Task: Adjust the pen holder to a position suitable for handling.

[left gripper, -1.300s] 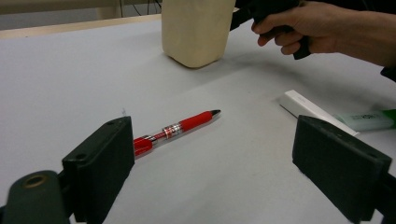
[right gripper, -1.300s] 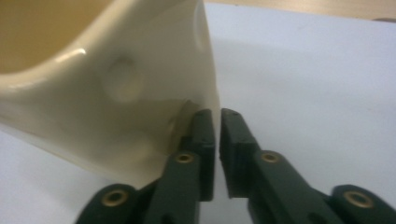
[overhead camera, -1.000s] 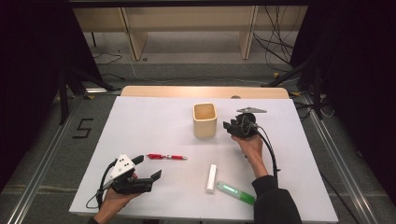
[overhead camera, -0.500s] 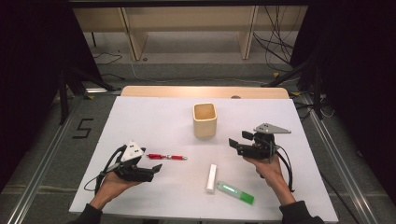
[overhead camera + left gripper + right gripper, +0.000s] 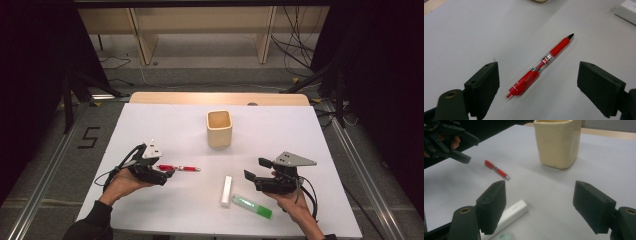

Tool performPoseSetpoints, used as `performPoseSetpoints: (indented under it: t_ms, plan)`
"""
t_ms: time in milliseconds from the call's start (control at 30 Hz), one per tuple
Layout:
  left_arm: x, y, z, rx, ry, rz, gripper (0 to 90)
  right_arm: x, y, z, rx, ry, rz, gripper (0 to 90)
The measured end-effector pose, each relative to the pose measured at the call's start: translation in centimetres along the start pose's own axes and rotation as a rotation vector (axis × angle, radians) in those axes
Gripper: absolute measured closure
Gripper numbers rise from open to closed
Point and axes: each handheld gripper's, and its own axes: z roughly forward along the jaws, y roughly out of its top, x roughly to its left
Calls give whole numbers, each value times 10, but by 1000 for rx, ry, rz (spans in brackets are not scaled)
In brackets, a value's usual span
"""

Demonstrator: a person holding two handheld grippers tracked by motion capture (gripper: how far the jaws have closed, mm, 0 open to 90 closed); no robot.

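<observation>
A red pen lies on the white table, left of centre. My left gripper is at the pen's clip end. In the left gripper view the pen lies between the jaws of the left gripper; they have just been closing a little, stand wide and do not touch it. My right gripper hovers at the front right; its jaws have just been opening. In the right gripper view the right gripper has nothing between its pads and faces the cream cup.
The cream square cup stands upright at the table's middle. A white stick and a green marker lie near the front edge, just left of and below my right gripper. A wooden strip borders the far edge.
My right gripper has drawn back from beside the cup toward the front edge, and its jaws have spread. My left gripper has moved up and to the right, over the pen's end.
</observation>
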Motion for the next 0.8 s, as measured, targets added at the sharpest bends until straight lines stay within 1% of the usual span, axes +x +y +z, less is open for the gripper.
performPoseSetpoints:
  t_ms: [33,67,167,233,300,367,467,533,600,733,800]
  plan:
    - [1,1,1,13,-8,4,177,0,-1,0,-1,5,8,273]
    - [2,2,3,23,-7,8,177,0,-3,-1,-2,11,12,273]
    - [3,5,7,43,-10,21,182,3,-5,-3,-6,19,6,273]
    - [4,6,10,65,-10,40,186,6,-6,-4,-9,29,4,273]
    - [5,7,13,72,-5,39,199,8,-7,-5,-8,34,-1,273]
    - [7,8,15,72,-11,35,225,10,-8,-5,-7,37,-2,273]
    - [9,7,17,64,-10,29,284,12,-11,-6,-2,42,-3,273]
    - [10,6,17,53,-21,30,362,13,-12,-7,-1,41,-5,273]
    - [11,5,17,42,-27,20,425,13,-14,-8,-1,42,-4,274]
    - [11,4,17,31,-25,26,532,15,-16,-8,5,47,-3,273]
    - [11,4,17,25,-20,36,608,16,-16,-8,6,49,-5,273]
